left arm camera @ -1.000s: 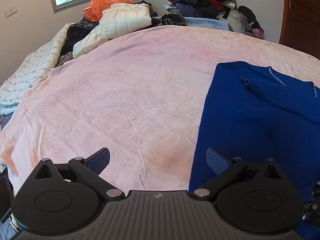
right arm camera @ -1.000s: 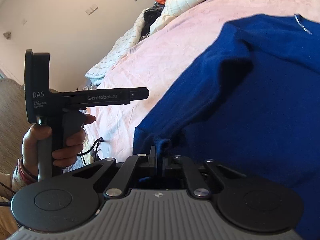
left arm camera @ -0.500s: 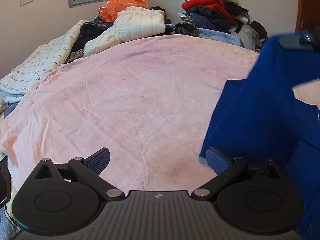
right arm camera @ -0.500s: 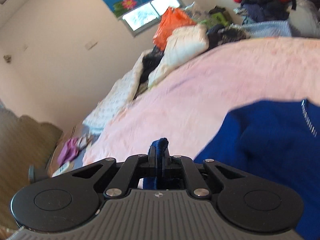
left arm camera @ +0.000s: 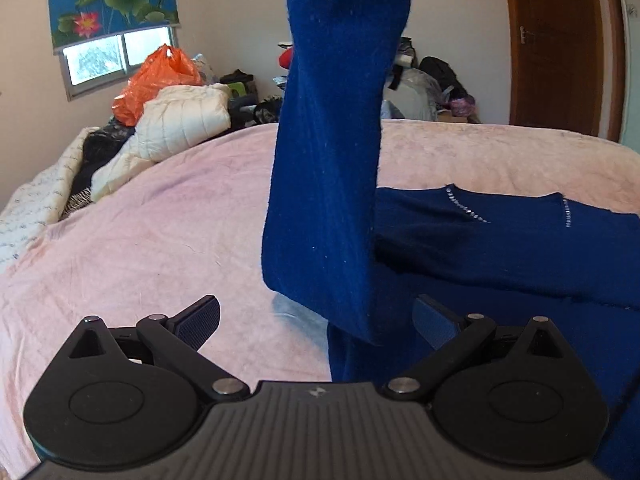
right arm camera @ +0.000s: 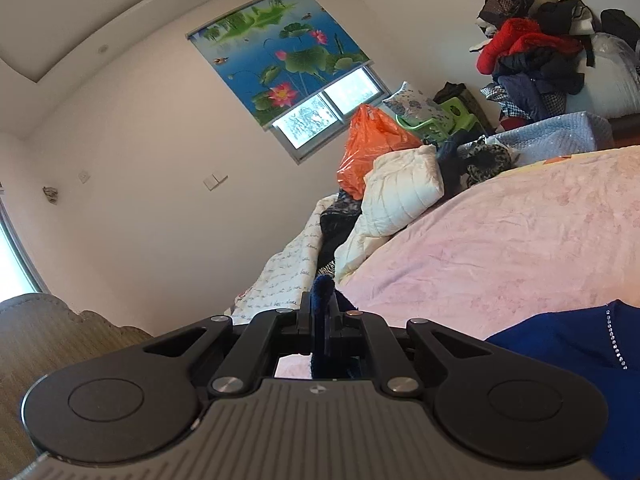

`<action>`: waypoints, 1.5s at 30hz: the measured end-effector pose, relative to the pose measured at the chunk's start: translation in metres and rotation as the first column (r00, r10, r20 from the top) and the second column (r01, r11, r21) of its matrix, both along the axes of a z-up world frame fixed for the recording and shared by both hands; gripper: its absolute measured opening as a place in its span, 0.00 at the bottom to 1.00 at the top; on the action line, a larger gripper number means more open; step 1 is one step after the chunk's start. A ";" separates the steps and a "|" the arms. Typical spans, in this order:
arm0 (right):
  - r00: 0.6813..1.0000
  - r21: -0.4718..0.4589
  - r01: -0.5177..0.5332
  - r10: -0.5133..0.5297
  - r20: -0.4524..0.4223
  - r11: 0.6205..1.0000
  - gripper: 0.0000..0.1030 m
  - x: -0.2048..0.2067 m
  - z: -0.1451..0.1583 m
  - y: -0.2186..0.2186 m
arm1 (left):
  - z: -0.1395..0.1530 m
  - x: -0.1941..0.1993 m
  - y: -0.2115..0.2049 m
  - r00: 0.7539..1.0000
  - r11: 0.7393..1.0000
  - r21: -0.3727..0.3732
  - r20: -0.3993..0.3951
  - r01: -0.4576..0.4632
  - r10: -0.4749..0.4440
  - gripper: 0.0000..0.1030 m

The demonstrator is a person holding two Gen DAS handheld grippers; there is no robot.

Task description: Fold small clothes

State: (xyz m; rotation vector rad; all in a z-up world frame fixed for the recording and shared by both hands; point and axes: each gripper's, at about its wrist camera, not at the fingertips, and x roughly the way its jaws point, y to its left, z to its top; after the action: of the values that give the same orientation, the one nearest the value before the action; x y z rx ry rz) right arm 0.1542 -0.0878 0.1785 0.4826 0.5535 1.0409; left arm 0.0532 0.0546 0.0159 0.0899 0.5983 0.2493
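Observation:
A dark blue sweater (left arm camera: 500, 240) with a studded neckline lies on the pink bedspread (left arm camera: 160, 240). One sleeve (left arm camera: 332, 160) is lifted high and hangs straight down in front of my left gripper (left arm camera: 316, 316). The left gripper is open and empty, its jaws wide apart on either side of the hanging sleeve's lower end. My right gripper (right arm camera: 322, 316) is shut on the sleeve's cuff (right arm camera: 323, 292), held well above the bed. Part of the sweater body (right arm camera: 560, 344) shows at the lower right of the right wrist view.
A cream quilted jacket (left arm camera: 184, 120) and an orange plastic bag (left arm camera: 156, 80) sit at the bed's far left. A heap of clothes (right arm camera: 532, 52) is piled at the far right. A wooden door (left arm camera: 560, 48) stands to the right.
My right gripper has risen from bed level, pulling the sleeve up so it now hangs vertically. The left gripper has tilted upward and stayed open.

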 end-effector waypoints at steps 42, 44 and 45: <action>0.868 0.068 0.484 -0.468 -0.166 0.872 0.08 0.025 -0.103 -0.203 | -0.029 0.083 0.049 0.924 0.925 -0.036 0.035 -0.378 0.380 1.00; 0.842 0.043 0.520 -0.503 -0.196 0.853 0.08 0.024 -0.120 -0.221 | -0.036 0.085 0.047 0.927 0.927 -0.030 0.008 -0.375 0.375 1.00; 0.828 0.026 0.536 -0.520 -0.210 0.844 0.08 0.024 -0.128 -0.228 | -0.038 0.085 0.046 0.928 0.927 -0.026 -0.001 -0.373 0.373 1.00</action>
State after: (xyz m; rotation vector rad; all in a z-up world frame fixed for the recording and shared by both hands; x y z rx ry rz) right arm 0.1784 -0.3161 0.0507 0.7704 0.5086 0.4832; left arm 0.1384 0.1004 -0.0222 -0.0515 0.6124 0.6120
